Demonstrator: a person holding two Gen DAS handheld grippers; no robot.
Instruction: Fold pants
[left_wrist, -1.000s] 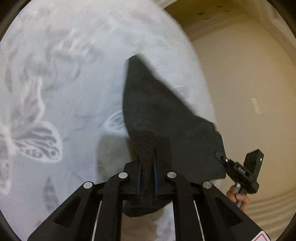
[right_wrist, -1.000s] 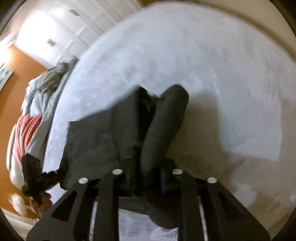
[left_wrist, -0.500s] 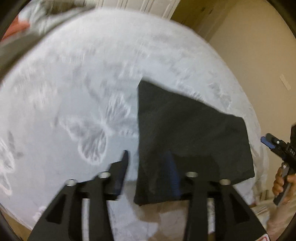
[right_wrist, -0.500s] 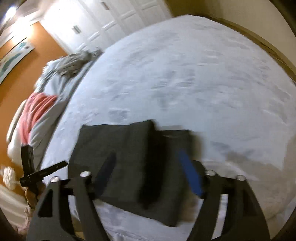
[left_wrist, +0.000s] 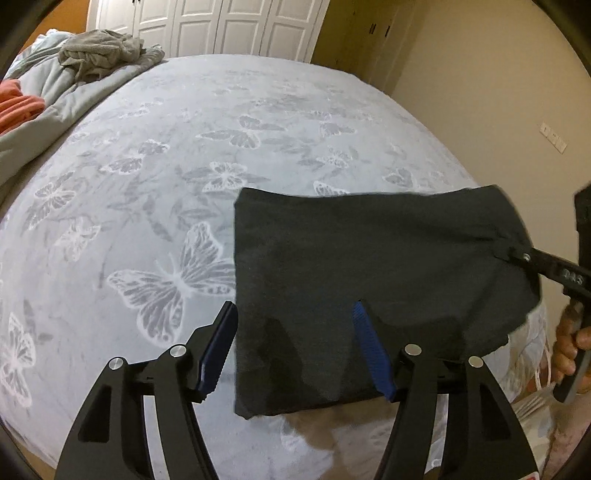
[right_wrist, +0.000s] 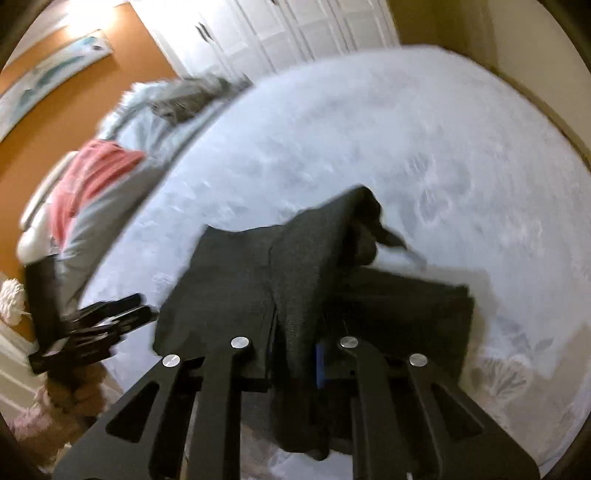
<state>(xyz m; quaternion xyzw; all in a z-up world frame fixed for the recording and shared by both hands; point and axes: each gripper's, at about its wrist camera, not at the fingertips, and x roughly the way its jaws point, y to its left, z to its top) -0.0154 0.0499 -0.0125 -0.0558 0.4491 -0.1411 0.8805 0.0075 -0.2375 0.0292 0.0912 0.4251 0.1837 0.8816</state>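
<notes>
The dark grey pants lie folded into a rough rectangle near the front edge of the bed. My left gripper is open, its blue pads spread over the fold's near left corner, holding nothing. My right gripper is shut on a bunched ridge of the pants and lifts that part off the folded stack. In the left wrist view the right gripper shows at the fold's right edge, pinching the cloth. The left gripper shows in the right wrist view, beside the pants' left edge.
The bed has a pale grey cover with butterflies. A heap of grey and orange bedding lies at the far left. White closet doors stand behind the bed, a beige wall to the right.
My left gripper opened and let go of the pants, which now lie flat on the bed. My right gripper opened, then shut again on a ridge of the cloth.
</notes>
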